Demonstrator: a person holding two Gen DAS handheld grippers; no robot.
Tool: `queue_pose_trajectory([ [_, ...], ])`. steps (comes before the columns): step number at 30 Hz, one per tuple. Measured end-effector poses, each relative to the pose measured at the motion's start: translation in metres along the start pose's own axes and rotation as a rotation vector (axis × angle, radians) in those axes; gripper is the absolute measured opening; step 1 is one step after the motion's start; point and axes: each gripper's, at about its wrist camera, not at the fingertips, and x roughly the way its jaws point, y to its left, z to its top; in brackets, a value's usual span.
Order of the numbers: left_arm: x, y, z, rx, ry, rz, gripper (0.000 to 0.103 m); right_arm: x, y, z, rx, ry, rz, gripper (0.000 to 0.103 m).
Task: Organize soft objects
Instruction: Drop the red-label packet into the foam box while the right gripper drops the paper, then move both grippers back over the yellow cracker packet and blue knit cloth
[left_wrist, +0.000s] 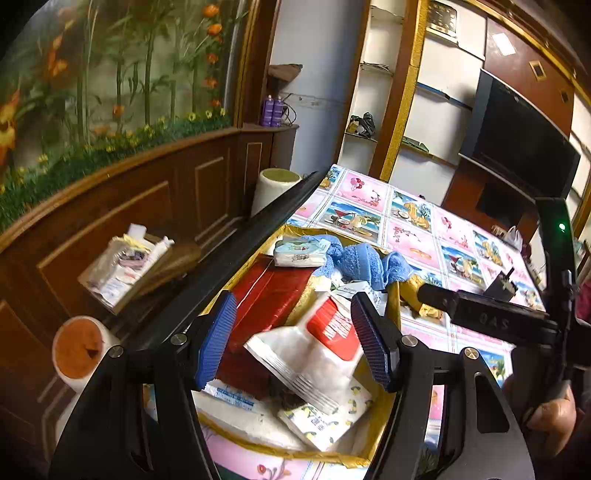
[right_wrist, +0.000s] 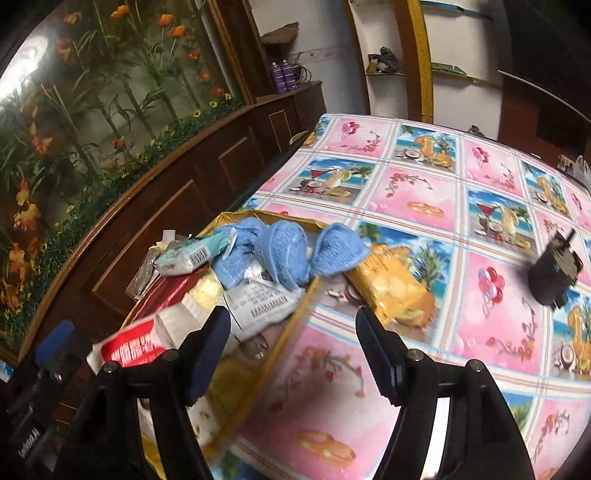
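A gold-edged box (left_wrist: 295, 452) on the table holds several soft packs. A white pouch with a red label (left_wrist: 317, 350) lies on top of them, between the fingers of my open left gripper (left_wrist: 295, 343), which hovers above it. A blue towel (left_wrist: 364, 262) drapes over the box's far rim; it also shows in the right wrist view (right_wrist: 284, 254). A tissue pack (left_wrist: 299, 253) lies beside it. A yellow pack (right_wrist: 388, 280) lies on the table just outside the box. My right gripper (right_wrist: 295, 354) is open and empty above the box's right rim (right_wrist: 295, 317).
The table (right_wrist: 480, 229) has a pink and blue picture cloth. A small black object (right_wrist: 554, 273) stands on it at the right. Wooden cabinets (left_wrist: 147, 192) run along the left, with a tray of clutter (left_wrist: 125, 266) and two rolls (left_wrist: 79, 350) beside the table.
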Motion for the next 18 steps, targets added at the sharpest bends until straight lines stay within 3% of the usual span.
queue_pose_trajectory([
  [18,-0.028,-0.094,-0.019,0.239,0.015,0.054,0.065,-0.063,-0.095,-0.058,0.159,-0.040,-0.040,0.071],
])
